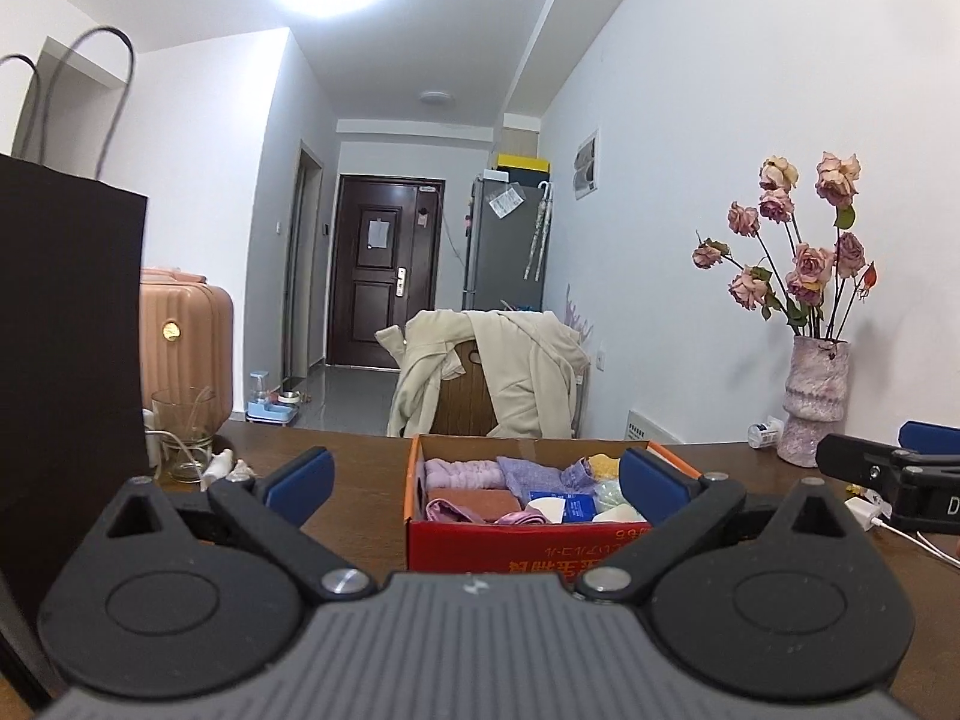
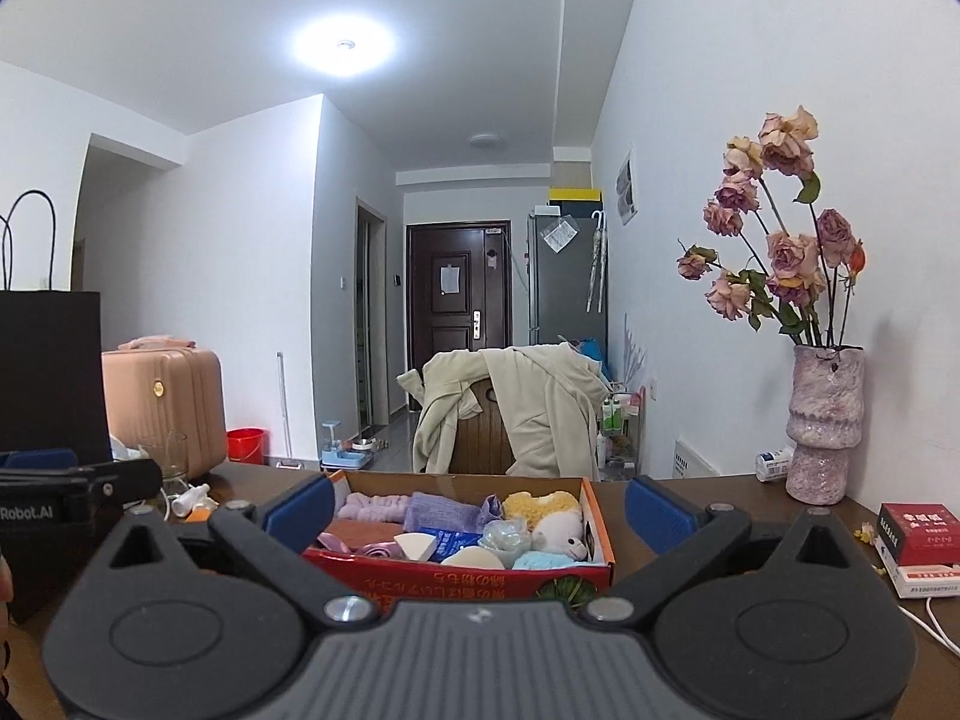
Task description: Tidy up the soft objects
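Note:
A red cardboard box (image 1: 510, 546) stands on the brown table, also in the right wrist view (image 2: 480, 579). It holds soft things: lilac towels (image 1: 462, 471), a purple cloth (image 2: 441, 510), a yellow sponge (image 2: 540, 504), a white plush toy (image 2: 561, 537), white makeup sponges (image 2: 417, 546) and a blue packet (image 1: 576, 507). My left gripper (image 1: 477, 480) is open and empty, just before the box. My right gripper (image 2: 480, 507) is open and empty, also before the box. The right gripper shows at the right edge of the left view (image 1: 888, 468).
A black paper bag (image 1: 66, 360) stands at the left. A glass (image 1: 180, 438) with cables sits behind it. A pink vase of dried roses (image 2: 825, 426) stands at the right by the wall. A red-and-white box (image 2: 918, 546) and a white cable (image 2: 936, 624) lie right.

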Demonstrator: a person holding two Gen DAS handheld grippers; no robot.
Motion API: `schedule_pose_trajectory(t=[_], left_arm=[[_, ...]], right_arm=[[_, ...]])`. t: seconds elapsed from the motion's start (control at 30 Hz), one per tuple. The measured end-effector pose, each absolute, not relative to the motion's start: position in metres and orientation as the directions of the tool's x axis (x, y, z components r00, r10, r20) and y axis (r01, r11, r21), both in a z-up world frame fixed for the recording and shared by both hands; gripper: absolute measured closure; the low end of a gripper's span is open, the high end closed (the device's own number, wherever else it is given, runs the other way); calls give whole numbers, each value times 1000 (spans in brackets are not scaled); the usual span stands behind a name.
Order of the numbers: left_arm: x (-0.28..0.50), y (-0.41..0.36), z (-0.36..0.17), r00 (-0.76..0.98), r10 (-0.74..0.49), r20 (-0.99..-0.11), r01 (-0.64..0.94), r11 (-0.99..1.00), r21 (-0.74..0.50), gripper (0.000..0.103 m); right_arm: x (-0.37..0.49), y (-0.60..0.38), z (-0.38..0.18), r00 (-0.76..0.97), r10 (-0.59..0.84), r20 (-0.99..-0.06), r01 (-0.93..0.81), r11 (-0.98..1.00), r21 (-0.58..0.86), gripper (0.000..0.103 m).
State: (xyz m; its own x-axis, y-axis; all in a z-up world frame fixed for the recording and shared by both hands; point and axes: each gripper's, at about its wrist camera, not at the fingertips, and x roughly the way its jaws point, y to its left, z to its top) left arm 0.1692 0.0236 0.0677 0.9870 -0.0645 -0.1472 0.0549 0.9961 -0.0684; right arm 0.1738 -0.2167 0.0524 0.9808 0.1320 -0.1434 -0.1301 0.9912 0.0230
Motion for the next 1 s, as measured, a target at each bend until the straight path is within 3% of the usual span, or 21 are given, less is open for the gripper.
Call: schedule_pose_trajectory(t=[0.23, 0.43, 0.57, 0.7, 1.0], left_arm=[[105, 14, 64, 987, -33, -158, 36, 999, 12, 0], [57, 25, 48, 981, -42, -191, 30, 997, -67, 0], [30, 26, 38, 979, -28, -204, 20, 999, -41, 0], [15, 27, 33, 975, -36, -220, 30, 999, -31, 0], [13, 28, 36, 978, -32, -206, 26, 999, -32, 0]], right_arm=[[122, -210, 53, 981, 134, -137, -132, 991, 23, 0], [68, -202, 35, 964, 167, -208, -172, 985, -7, 0], [39, -192, 23, 955, 143, -259, -150, 989, -8, 0], [13, -187, 12, 935, 184, -302, -171, 983, 72, 0], [11, -187, 16, 943, 171, -286, -161, 985, 55, 0]])
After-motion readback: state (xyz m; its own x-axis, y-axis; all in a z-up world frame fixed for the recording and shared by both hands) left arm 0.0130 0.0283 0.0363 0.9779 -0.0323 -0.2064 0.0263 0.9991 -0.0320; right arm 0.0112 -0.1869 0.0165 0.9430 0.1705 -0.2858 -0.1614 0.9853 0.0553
